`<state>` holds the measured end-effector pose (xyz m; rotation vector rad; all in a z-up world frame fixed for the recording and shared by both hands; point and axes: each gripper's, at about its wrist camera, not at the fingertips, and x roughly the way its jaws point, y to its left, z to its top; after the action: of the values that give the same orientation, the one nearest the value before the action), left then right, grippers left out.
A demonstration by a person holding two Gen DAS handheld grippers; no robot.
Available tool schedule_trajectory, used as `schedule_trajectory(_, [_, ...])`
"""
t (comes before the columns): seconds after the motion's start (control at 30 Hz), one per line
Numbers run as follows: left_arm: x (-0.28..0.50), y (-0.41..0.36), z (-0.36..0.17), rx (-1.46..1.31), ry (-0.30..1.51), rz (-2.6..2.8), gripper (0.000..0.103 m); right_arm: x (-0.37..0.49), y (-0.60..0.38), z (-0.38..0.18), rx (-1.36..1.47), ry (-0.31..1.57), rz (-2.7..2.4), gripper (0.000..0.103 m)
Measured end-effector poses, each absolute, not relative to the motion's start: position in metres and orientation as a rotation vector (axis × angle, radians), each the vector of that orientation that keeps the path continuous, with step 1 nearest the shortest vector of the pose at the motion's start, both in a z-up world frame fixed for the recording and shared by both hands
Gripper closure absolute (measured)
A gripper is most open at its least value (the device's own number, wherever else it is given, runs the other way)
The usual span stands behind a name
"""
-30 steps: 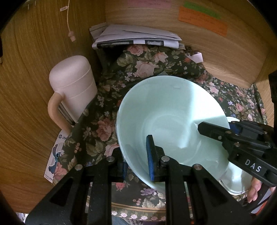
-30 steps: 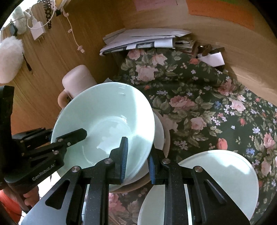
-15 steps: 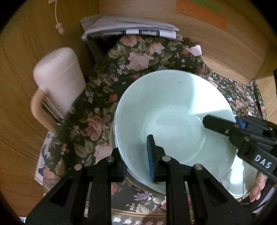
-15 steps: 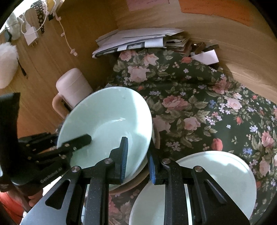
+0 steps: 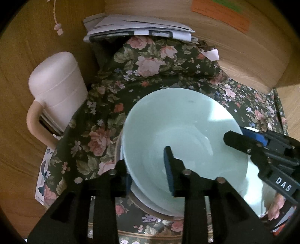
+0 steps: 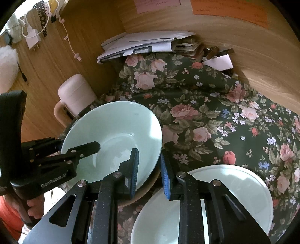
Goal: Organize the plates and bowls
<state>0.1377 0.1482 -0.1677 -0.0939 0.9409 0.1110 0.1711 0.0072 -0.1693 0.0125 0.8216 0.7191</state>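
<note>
The left tool [image 5: 148,172] straddles the near rim of the pale green bowl [image 5: 180,138], one blue-padded finger [image 5: 168,169] inside the bowl and the other outside against its wall; the jaws look closed on the rim. The right tool [image 6: 150,169] straddles the opposite edge of the same bowl [image 6: 112,138], with one pad [image 6: 135,169] over the inside and the other pad outside, but a gap shows between the pads and the rim, so its jaws stand apart and loose. In the left wrist view the right tool [image 5: 241,138] reaches in over the bowl's far right rim (its body carries the letters DAS).

The bowl sits nested on top of other dishes: a second pale rim and a tan plate edge [image 6: 144,195] show beneath it. This stack rests on the floral cloth [image 6: 206,116] covering the desk, toward its left side. Just right of the stack, near the right tool, lies a wide white plate [image 6: 234,187] on the same cloth.

A pink lidded mug [image 5: 58,93] with a beige handle stands to the left of the stack, against the wooden wall. A pile of papers [image 5: 138,30] lies at the back edge of the cloth, and orange notes [image 6: 228,9] are stuck to the wall above.
</note>
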Motion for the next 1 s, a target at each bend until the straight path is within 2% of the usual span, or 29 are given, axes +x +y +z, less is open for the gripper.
schedule_trajectory(0.4, [0.143,0.149,-0.158,-0.117,0.965,0.113,0.064,0.172,0.004,-0.168,0.032,0.824,0.726,0.080])
schedule_trajectory(0.6, [0.136,0.149,-0.152,-0.094,0.946,0.116,0.064,0.170,0.004,-0.165,0.030,0.813,0.737,0.075])
schedule_trajectory(0.67, [0.131,0.147,-0.145,-0.041,0.901,0.154,0.059,0.169,0.004,-0.165,0.030,0.814,0.738,0.074])
schedule_trajectory(0.73, [0.124,0.146,-0.136,-0.020,0.848,0.143,0.043,0.169,0.005,-0.164,0.034,0.817,0.736,0.074])
schedule_trajectory(0.9, [0.119,0.152,-0.136,-0.011,0.848,0.168,0.041,0.168,0.004,-0.164,0.035,0.819,0.738,0.074])
schedule_trajectory(1.0, [0.116,0.158,-0.143,-0.048,0.872,0.171,0.041,0.168,0.003,-0.164,0.031,0.821,0.735,0.068])
